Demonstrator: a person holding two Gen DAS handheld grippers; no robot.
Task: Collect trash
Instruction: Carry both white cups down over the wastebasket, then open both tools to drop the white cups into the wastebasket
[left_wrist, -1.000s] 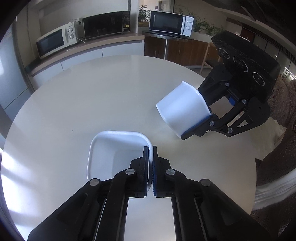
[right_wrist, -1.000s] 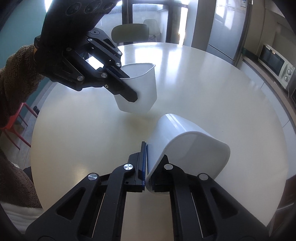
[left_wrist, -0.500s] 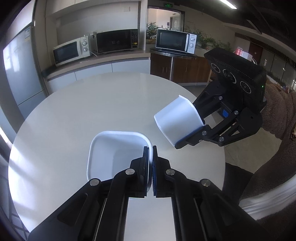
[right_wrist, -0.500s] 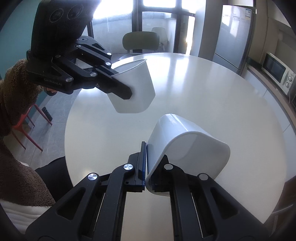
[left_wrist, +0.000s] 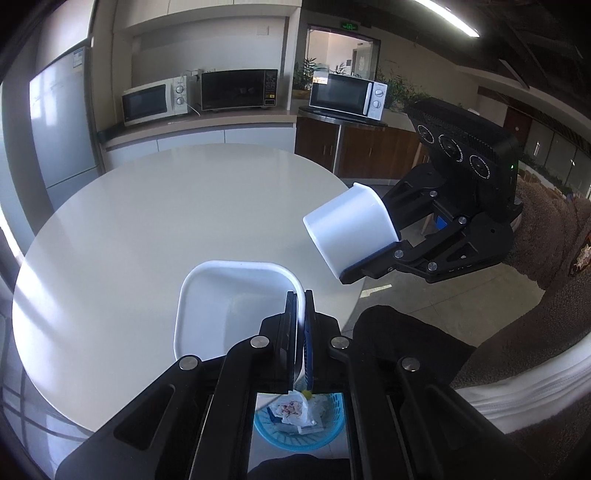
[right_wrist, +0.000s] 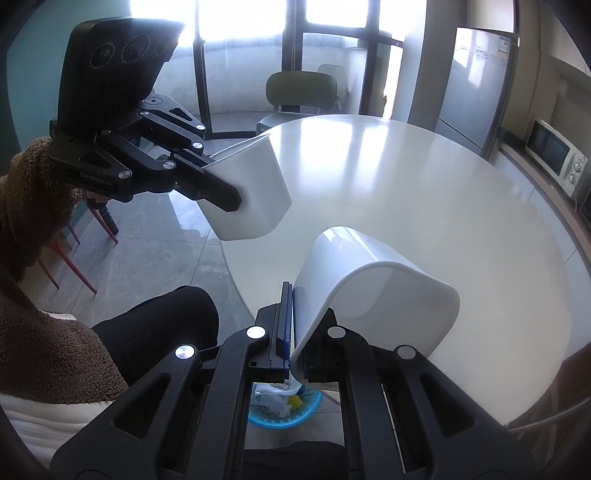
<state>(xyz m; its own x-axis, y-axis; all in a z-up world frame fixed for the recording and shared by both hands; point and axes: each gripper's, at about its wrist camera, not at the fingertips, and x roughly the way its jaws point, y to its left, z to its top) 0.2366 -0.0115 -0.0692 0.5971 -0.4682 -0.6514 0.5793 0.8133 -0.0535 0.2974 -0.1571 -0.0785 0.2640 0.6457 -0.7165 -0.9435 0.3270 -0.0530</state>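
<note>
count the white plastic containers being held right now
2. One white container is pinched at its rim by the left gripper; the other white container is clamped at its rim by the right gripper, tipped sideways. None other visible; some may be hidden.

white tub (left_wrist: 236, 306) upright | white cup (left_wrist: 347, 232) tilted | blue basket (left_wrist: 295, 424) trash-filled

left gripper (left_wrist: 300, 295) + right gripper (right_wrist: 291, 291) | lifted, drawn back past table (left_wrist: 147, 221) edge | blue basket (left_wrist: 295, 432) of trash now visible below

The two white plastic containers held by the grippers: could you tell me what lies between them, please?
Nothing: in the right wrist view, only bare white round table shows between the left and right containers.
</note>
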